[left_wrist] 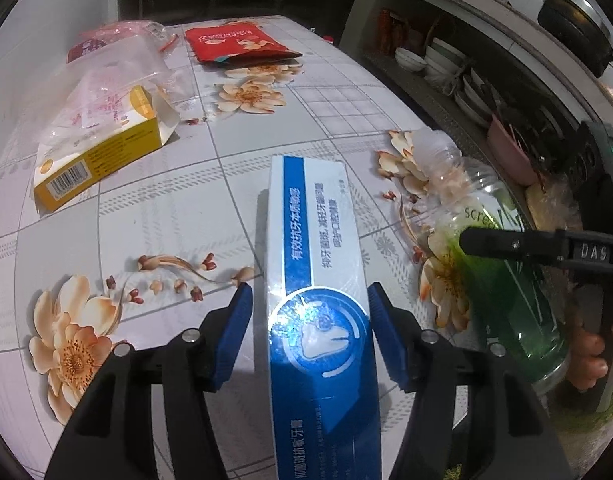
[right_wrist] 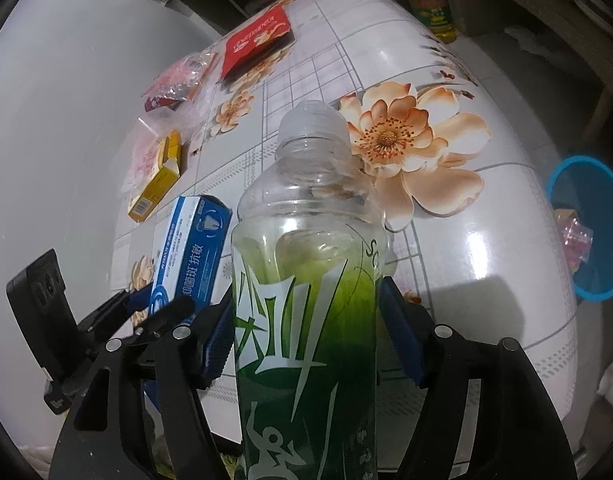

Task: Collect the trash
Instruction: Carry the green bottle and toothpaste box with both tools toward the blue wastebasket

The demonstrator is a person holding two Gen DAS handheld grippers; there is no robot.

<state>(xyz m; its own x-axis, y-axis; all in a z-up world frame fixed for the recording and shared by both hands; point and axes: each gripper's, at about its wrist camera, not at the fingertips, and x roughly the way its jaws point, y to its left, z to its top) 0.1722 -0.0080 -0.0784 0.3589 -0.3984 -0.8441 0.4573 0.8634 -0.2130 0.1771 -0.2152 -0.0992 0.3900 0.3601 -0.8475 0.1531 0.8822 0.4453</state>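
My left gripper (left_wrist: pixel 310 304) is shut on a blue-and-white toothpaste box (left_wrist: pixel 318 280) and holds it over the flowered table (left_wrist: pixel 154 216). The box also shows in the right wrist view (right_wrist: pixel 190 248). My right gripper (right_wrist: pixel 306 312) is shut on a clear plastic bottle with a green label (right_wrist: pixel 306 280), also seen at the right of the left wrist view (left_wrist: pixel 502 276). On the table lie a yellow box (left_wrist: pixel 94 156) under a clear plastic wrapper (left_wrist: pixel 106 92), a red packet (left_wrist: pixel 234 44) and a pink wrapper (left_wrist: pixel 102 36).
A blue bin (right_wrist: pixel 586 224) with some pink trash in it stands on the floor right of the table. An oil bottle (right_wrist: pixel 430 4) stands beyond the table's far end. Shelves with bowls (left_wrist: pixel 438 60) and a pot (left_wrist: pixel 574 24) run along the right.
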